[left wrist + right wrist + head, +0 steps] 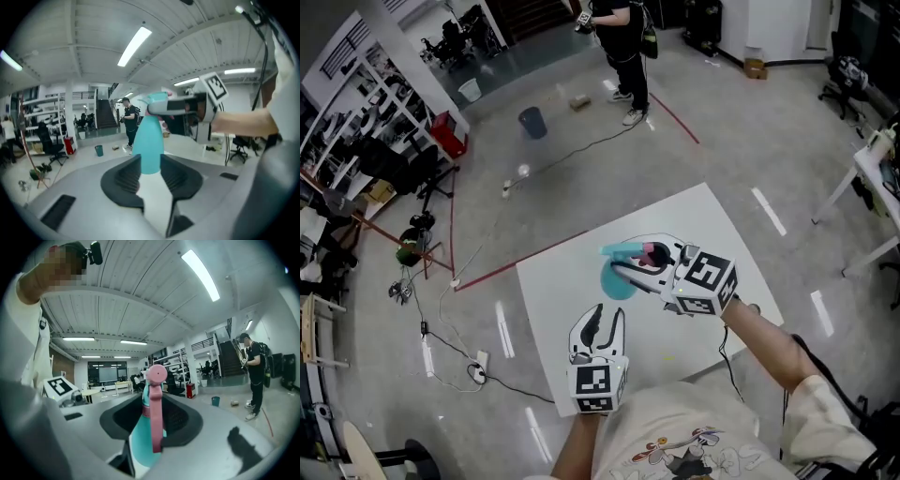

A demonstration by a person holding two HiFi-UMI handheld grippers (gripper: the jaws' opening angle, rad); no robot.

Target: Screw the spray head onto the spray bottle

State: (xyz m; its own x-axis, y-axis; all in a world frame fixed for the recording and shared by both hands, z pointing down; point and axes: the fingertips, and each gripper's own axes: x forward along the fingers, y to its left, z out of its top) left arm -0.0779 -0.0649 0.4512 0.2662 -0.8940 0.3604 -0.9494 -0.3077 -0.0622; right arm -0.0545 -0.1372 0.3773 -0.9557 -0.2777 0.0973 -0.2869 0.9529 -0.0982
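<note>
The teal spray bottle (151, 140) is gripped at its base by the half-closed left claw (151, 165). Its pink spray head (155, 377) is clamped in the half-closed right claw (152, 414), above the worktop (712, 234).

Cool, even light from ceiling strip lights (135, 44) fills the hall, and no frame is dim. In the head view the white table (572, 291) is nearly blown out. Pale streaks of lamp glare (503, 328) lie on the grey floor (581, 178) at 8 and 3 o'clock. Shadows are faint and soft-edged. Both gripper views bulge like a fisheye, black at the corners, with ceiling beams bent toward the rim. The lamps burn pure white at 12 and 1 o'clock. The spray head (154, 408), close to the lens, is soft, while the background is sharper.
</note>
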